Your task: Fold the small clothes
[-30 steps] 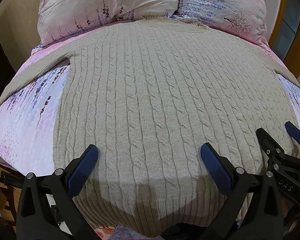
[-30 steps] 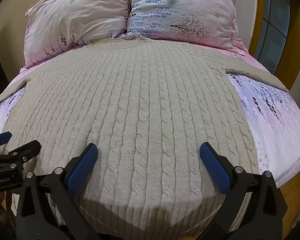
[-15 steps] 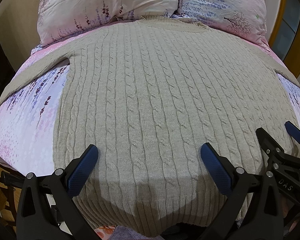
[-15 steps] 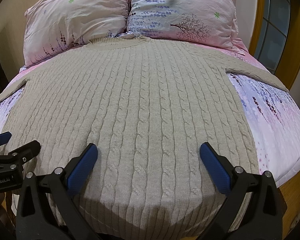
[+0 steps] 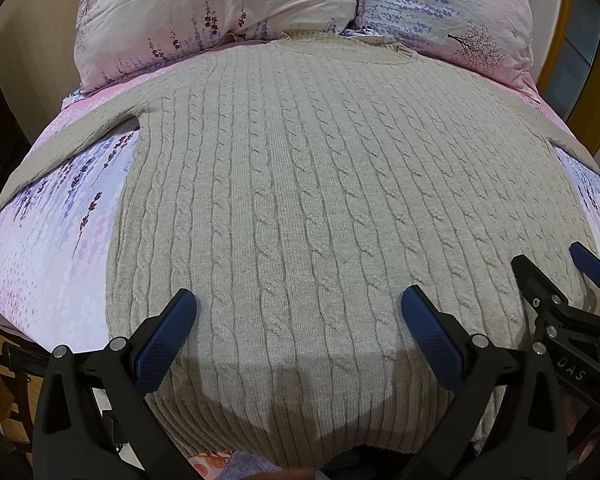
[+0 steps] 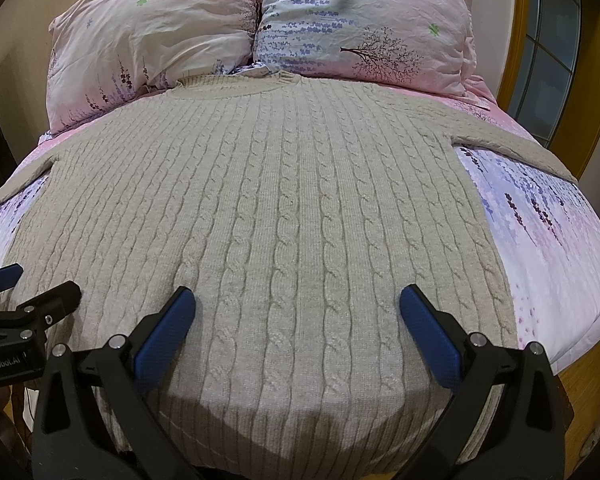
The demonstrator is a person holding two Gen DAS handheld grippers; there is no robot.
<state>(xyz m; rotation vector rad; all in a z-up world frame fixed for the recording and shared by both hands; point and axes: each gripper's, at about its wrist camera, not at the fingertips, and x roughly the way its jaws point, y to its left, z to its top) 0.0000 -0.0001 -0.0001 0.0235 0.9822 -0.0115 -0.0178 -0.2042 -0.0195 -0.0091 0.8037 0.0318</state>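
Observation:
A beige cable-knit sweater [image 5: 300,184] [image 6: 296,208] lies flat and face up on the bed, collar toward the pillows, both sleeves spread out to the sides. My left gripper [image 5: 298,304] hovers open over the hem's left half, nothing between its blue pads. Over the hem's right half my right gripper [image 6: 296,304] is open too and holds nothing. Each gripper shows at the edge of the other's view: the right gripper [image 5: 580,276] at the right edge, the left gripper [image 6: 24,284] at the left edge.
Two floral pillows [image 5: 220,12] [image 6: 364,24] lean at the head of the bed. The pink and lilac bedsheet [image 5: 48,240] [image 6: 548,248] shows on both sides of the sweater. A wooden-framed glass door [image 6: 548,52] stands at the right.

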